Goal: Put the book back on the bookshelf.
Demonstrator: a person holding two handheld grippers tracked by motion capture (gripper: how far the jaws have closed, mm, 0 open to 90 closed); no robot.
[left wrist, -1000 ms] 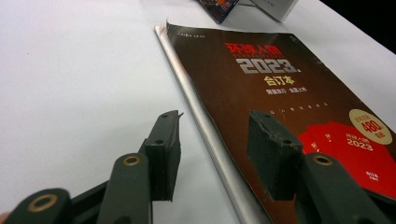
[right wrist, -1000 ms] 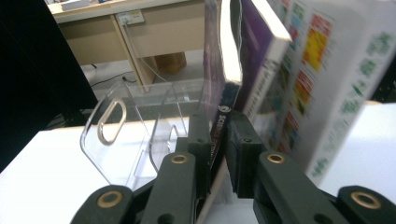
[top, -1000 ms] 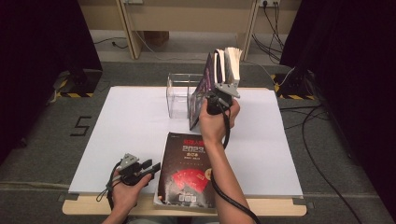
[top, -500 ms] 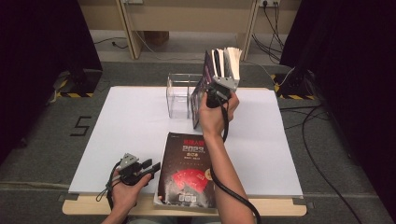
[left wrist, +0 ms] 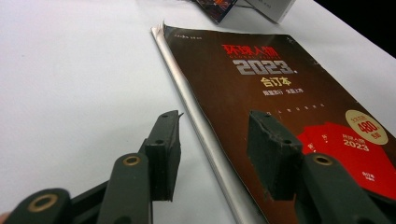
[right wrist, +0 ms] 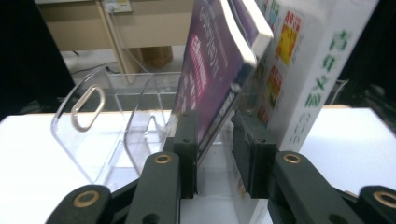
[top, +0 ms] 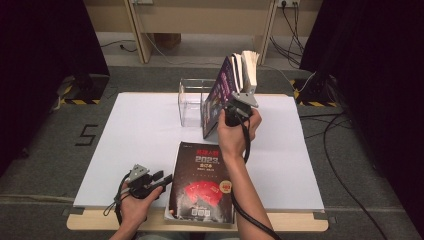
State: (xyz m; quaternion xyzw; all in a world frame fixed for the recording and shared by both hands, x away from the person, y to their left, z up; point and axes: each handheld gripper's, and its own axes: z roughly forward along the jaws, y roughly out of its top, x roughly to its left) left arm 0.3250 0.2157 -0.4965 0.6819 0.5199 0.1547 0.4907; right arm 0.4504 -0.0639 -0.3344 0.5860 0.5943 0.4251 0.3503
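Since the earlier frame, the right gripper [top: 235, 102] has just been opening its jaws around the purple book [top: 220, 95]. In the right gripper view the book's lower edge [right wrist: 219, 93] sits between the pads: one pad looks to lie against the cover, the other stands clear of it, so the grip is released rather than clenched. The left gripper [top: 162, 178] has kept its place at the near edge of the table [top: 145, 130], jaws apart and holding nothing, straddling the spine of the dark 2023 volume [left wrist: 280, 93], which lies flat on the table.

Step in hand, as judged: shelving. The purple book leans in the clear acrylic rack [top: 192, 100] at the far edge, next to the white book [right wrist: 317, 70] already standing there, and the hand is letting go.

Next move, as judged: draw the right gripper straight back toward the near edge without dragging the cover (the book leans and may tip), then take up the flat volume.

Clearances: the rack's left compartments [right wrist: 102, 126] are vacant and offer room. Table surface toward the left and right edges is open. The flat volume overhangs close to the near edge, so a lift there wants care.
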